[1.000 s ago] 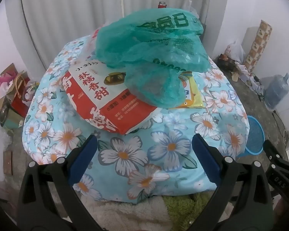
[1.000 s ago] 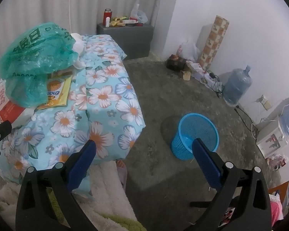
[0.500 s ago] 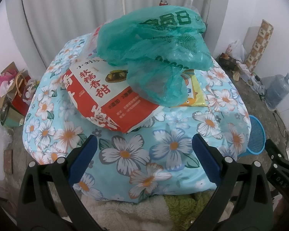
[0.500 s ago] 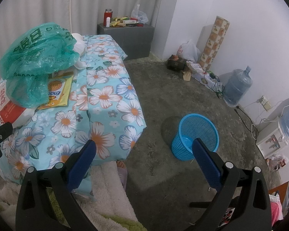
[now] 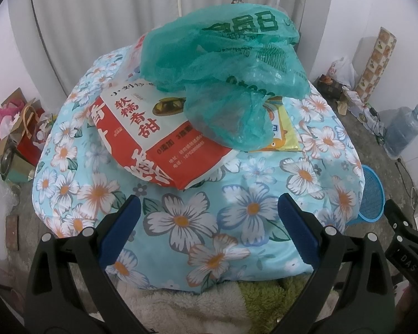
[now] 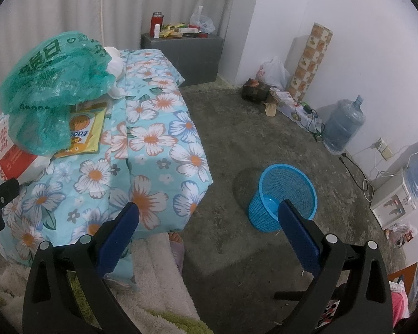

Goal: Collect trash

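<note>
here, you stood at the near end of a table covered in a blue floral cloth (image 5: 181, 220), with a gripper in each hand. your left gripper (image 5: 206, 222) was spread wide and carried nothing, its blue pads apart over the cloth's near edge. your right gripper (image 6: 209, 222) was likewise wide apart and empty, aimed past the cloth's right corner toward the floor.

the trash lay on top of the cloth, toward its middle. a crumpled green plastic bag (image 5: 225, 64) sat highest, draped over two flat things: a red and white food packet (image 5: 153, 139) on the cloth's left half, and a yellow packet (image 5: 284, 130) on its right half, mostly hidden under the bag. the red packet's long axis ran diagonally, its near corner pointing back toward the cloth's near edge.

a blue mesh basket (image 6: 284, 192) stood on the concrete floor, well apart from the cloth, off its right side. it looked empty.

the pile lay straight ahead of the left gripper and just beyond it, while from the right gripper it lay far off to the left. so the left hand seemed the nearer one for a first grab, and the right hand the nearer one to the basket.
</note>
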The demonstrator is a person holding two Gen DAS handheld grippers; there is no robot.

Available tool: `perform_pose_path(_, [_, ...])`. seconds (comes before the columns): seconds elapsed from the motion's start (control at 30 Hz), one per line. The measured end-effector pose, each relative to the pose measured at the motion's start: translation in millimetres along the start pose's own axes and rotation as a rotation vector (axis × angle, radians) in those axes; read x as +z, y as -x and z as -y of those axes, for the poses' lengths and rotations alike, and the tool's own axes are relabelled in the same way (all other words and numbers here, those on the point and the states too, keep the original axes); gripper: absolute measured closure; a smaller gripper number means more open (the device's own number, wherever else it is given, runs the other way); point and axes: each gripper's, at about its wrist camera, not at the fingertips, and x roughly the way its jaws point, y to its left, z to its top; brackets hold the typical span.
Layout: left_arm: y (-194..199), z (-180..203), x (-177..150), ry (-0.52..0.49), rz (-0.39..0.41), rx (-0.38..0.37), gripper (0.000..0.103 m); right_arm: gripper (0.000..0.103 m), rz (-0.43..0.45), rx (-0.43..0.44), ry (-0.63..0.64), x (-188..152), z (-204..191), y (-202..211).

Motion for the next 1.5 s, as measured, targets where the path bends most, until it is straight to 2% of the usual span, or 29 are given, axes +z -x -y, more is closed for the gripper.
perform_pose_path(1.5, [-14, -4, 1, 0.007, -0.047, 0.002, 0.009, 0.006, -0.014, 0.004, 0.003, -3, -8, -15])
